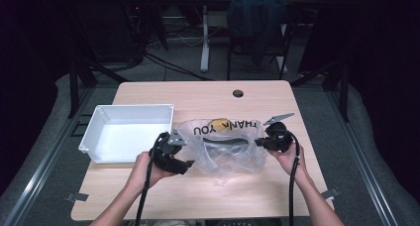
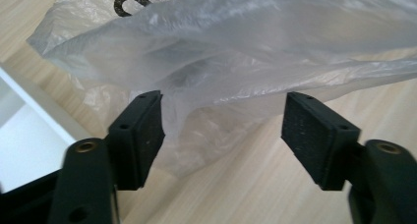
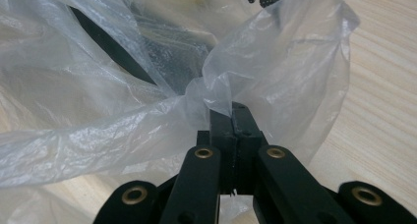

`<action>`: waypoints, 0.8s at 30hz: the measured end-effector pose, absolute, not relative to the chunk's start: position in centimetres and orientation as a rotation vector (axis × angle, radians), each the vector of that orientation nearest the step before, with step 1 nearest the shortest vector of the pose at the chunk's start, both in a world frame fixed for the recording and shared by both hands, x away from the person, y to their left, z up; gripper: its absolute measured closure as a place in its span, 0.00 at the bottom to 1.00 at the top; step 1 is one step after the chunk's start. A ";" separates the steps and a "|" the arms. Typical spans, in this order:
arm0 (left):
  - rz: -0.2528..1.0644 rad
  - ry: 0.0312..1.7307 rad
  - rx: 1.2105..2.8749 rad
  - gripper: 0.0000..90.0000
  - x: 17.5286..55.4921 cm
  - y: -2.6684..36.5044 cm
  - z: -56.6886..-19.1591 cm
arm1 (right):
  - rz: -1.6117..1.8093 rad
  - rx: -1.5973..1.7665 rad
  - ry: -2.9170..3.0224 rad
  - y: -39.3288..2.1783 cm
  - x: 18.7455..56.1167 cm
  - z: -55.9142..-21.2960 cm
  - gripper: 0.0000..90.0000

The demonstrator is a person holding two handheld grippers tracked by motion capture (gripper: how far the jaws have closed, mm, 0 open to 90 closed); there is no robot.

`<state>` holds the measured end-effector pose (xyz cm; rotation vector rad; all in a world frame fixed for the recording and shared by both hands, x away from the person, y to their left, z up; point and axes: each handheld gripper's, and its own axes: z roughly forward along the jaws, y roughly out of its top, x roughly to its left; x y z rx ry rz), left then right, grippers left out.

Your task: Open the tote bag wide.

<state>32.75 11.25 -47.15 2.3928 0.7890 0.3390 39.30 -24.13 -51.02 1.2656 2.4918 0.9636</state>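
A clear plastic bag (image 1: 229, 147) printed with black THANK YOU letters lies crumpled on the wooden table (image 1: 208, 94). Something yellow (image 1: 221, 124) and a dark shape show through its film. My right gripper (image 1: 258, 142) is shut on a gathered fold of the bag (image 3: 223, 94) at its right side; in the right gripper view the film bunches between the closed pads. My left gripper (image 1: 190, 164) stands open at the bag's left edge. In the left gripper view its pads (image 2: 142, 130) are wide apart, with loose bag film (image 2: 236, 52) just ahead and nothing pressed between them.
A white rectangular bin (image 1: 101, 119) sits on the table to the left of the bag, close to my left hand; its edge (image 2: 39, 106) shows in the left gripper view. A round cable hole (image 1: 238, 93) is at the table's far edge. A chair with dark cloth (image 1: 257, 18) stands behind.
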 end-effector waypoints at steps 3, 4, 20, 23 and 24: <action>0.355 0.797 2.396 0.51 33.6 10.7 -48.4 | 0.938 1.258 2.506 -23.7 39.6 -51.5 1.00; 0.359 0.802 2.400 0.58 34.0 10.4 -48.8 | 0.934 1.265 2.510 -23.5 39.7 -51.7 1.00; 0.446 0.865 2.490 1.00 35.7 8.6 -52.6 | 0.867 1.279 2.492 -23.0 41.7 -53.0 1.00; 0.418 0.900 2.485 1.00 36.1 9.0 -53.0 | 0.882 1.303 2.482 -23.0 42.1 -53.5 1.00; 0.403 0.909 2.491 1.00 36.2 9.0 -53.2 | 0.862 1.305 2.495 -23.1 42.2 -53.6 1.00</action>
